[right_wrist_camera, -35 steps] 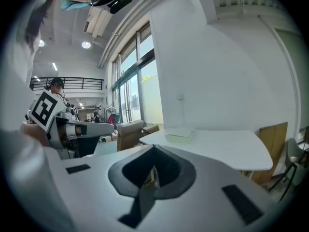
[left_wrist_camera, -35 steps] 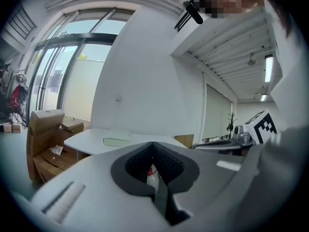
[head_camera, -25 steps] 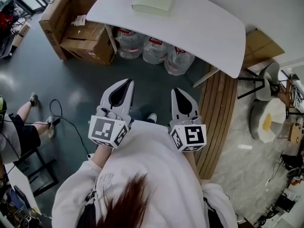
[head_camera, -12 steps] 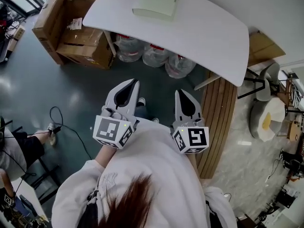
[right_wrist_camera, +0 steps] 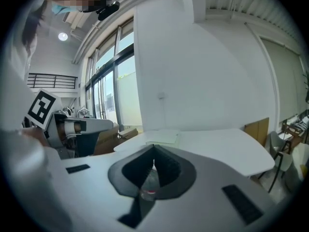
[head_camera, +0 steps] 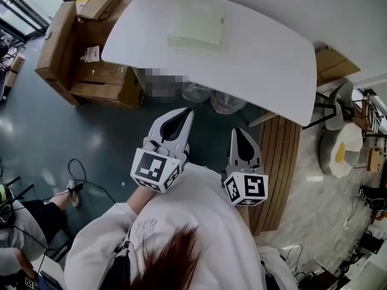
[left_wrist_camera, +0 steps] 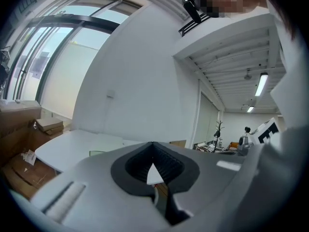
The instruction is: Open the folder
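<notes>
The person's pale sweatshirt (head_camera: 181,222) fills much of the lower head view and covers both forearms. Under the counter (head_camera: 266,47), clear plastic bottles (head_camera: 225,101) show only as rounded shoulders, and the counter's near edge cuts off the rest. The folder (head_camera: 196,26) is too far off to tell which edge opens.

The folder is a thin, flat, pale green rectangle on the smooth white top. It lies at 12 o'clock from the left hand-held gripper (head_camera: 188,110) and about 11 o'clock from the right hand-held gripper (head_camera: 241,131), well apart from both. The left gripper view shows only a greenish sliver of it (left_wrist_camera: 104,152) above the gripper's body. In the right gripper view it lies flat (right_wrist_camera: 163,137) beyond the tips.

Each hand-held gripper has its jaws closed tip to tip with nothing held. Both are grey-white shells with a dark ribbed hollow behind the meeting point (left_wrist_camera: 153,144) (right_wrist_camera: 154,147).

The counter has rounded corners. Glossy dark teal floor (head_camera: 91,132) lies open between the grippers and its near edge. Cardboard boxes (head_camera: 84,65) crowd its left end at 10 o'clock, wooden slats (head_camera: 278,150) run at 3 o'clock, and a thin cable (head_camera: 91,174) loops at 8 o'clock.
</notes>
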Demonstrator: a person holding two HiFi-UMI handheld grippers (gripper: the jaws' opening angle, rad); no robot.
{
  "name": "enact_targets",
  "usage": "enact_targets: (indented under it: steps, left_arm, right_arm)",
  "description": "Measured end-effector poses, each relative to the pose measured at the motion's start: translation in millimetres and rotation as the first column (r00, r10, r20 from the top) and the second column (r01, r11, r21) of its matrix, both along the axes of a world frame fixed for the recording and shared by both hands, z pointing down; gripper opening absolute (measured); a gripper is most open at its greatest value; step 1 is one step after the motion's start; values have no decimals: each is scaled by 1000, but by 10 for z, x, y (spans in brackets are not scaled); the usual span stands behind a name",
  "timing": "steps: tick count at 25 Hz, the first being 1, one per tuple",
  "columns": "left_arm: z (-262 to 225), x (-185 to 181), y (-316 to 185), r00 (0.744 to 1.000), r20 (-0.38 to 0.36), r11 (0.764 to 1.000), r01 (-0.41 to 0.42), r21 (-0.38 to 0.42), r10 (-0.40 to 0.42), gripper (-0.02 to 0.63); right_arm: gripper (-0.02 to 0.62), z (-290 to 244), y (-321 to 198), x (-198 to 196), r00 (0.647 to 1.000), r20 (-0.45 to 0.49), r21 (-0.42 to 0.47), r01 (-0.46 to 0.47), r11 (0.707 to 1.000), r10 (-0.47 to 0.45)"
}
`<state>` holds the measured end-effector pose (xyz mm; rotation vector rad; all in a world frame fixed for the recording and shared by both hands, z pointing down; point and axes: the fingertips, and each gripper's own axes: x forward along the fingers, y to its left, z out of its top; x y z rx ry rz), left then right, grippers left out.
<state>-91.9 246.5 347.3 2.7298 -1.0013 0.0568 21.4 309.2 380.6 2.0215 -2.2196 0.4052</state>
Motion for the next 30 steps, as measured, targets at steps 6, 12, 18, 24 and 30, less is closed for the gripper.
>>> enact_targets:
  steps: [6, 12, 18, 24, 30]
  left_arm:
    - [88, -167, -251, 1000, 5, 1000, 10, -25, -10, 8]
    - [122, -210, -373, 999, 1, 998, 47, -32, -47, 8]
    - [145, -166, -476, 994, 18, 995, 104, -11, -104, 8]
    - [-4, 83, -762, 984, -13, 983, 179, 39, -178, 8]
    - [-118, 461, -1039, 981, -45, 980, 193, 49, -191, 8]
  right_arm:
    - [6, 52, -227, -206, 1000, 1, -20, 13, 1000, -13]
    - [8, 64, -411, -291, 998, -3, -20, 63, 998, -63]
    - [8, 124, -575, -256, 992, 9, -27, 124, 992, -124]
    - [8, 107, -887, -25, 981, 10, -25, 194, 981, -193]
    - [6, 20, -1243, 412, 979, 4, -11, 202, 979, -202]
